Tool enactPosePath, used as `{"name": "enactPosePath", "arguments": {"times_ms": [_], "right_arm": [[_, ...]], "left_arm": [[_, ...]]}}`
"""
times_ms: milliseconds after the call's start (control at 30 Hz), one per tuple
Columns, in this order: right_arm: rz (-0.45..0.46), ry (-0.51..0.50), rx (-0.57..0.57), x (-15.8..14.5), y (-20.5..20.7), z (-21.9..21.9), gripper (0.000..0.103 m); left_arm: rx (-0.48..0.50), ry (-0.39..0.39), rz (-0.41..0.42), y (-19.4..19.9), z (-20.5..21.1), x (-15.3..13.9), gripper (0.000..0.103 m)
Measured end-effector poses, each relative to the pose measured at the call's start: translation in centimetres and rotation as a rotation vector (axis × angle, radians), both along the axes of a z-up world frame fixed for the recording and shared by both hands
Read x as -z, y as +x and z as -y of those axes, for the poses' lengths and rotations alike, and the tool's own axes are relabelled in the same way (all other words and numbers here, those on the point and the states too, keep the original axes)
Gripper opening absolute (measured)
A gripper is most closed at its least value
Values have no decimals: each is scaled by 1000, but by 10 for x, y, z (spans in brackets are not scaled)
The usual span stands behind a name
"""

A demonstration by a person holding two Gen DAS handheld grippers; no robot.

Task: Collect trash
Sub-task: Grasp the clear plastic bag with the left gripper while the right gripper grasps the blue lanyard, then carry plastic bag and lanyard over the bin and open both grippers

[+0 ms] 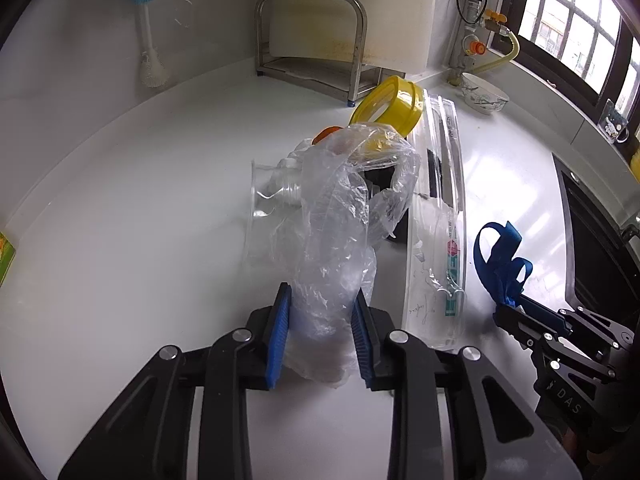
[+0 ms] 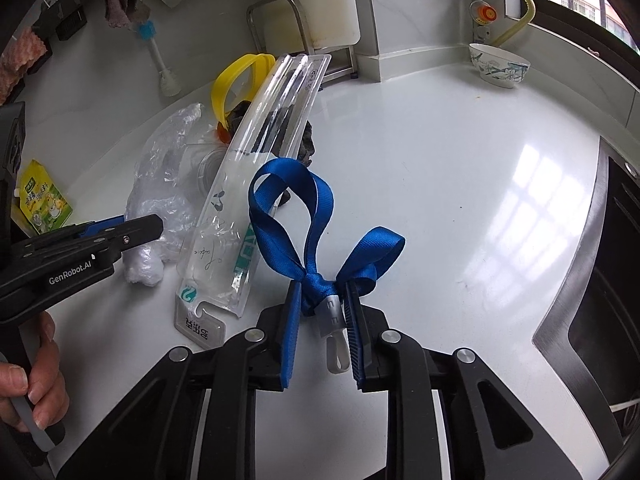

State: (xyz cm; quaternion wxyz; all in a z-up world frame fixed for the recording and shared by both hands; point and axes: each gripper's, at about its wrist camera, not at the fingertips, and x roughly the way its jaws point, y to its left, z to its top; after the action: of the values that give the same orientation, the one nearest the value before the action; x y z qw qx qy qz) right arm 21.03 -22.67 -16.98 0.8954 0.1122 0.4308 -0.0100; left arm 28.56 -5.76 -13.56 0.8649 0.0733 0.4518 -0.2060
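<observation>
My left gripper [image 1: 322, 300] is shut on a crumpled clear plastic bag [image 1: 340, 216] on the white counter; the bag also shows in the right wrist view [image 2: 160, 184]. My right gripper [image 2: 322, 308] is shut on a knotted blue ribbon [image 2: 288, 216] with a grey tag; the ribbon also shows in the left wrist view [image 1: 500, 256]. Between them lies a long clear plastic package [image 2: 256, 176], also in the left wrist view [image 1: 440, 208]. Behind the bag lie a clear cup [image 1: 268, 196], a yellow ring lid [image 1: 390, 102] and an orange cap [image 1: 326, 134].
A patterned bowl [image 2: 500, 66] stands at the back right. A steel rack [image 1: 312, 40] and a brush [image 1: 146, 32] stand at the back wall. A green-yellow sachet [image 2: 42, 200] lies at the left. A dark lump [image 2: 308, 146] lies behind the package. The sink [image 2: 600, 320] is at the right.
</observation>
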Motion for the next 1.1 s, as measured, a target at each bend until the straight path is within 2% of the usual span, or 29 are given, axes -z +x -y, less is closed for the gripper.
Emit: {"name": "enactPosePath", "arguments": {"times_ms": [333,567,833,1100], "right_arm": [[9,21,11,-19,-27,-8,21],[31,13,8,-50,-61,-9,21],[47,20,-11,-79,-115,-2,21],[54,54,17,-88,-163,28,21]], "left_arm": [[6,1,29,-25,-16,-29,26],[0,19,52,-57,-24,-52,26],[8,15,82,-106,-17,-75,26],[15,7,91,-142,3,-85,26]]}}
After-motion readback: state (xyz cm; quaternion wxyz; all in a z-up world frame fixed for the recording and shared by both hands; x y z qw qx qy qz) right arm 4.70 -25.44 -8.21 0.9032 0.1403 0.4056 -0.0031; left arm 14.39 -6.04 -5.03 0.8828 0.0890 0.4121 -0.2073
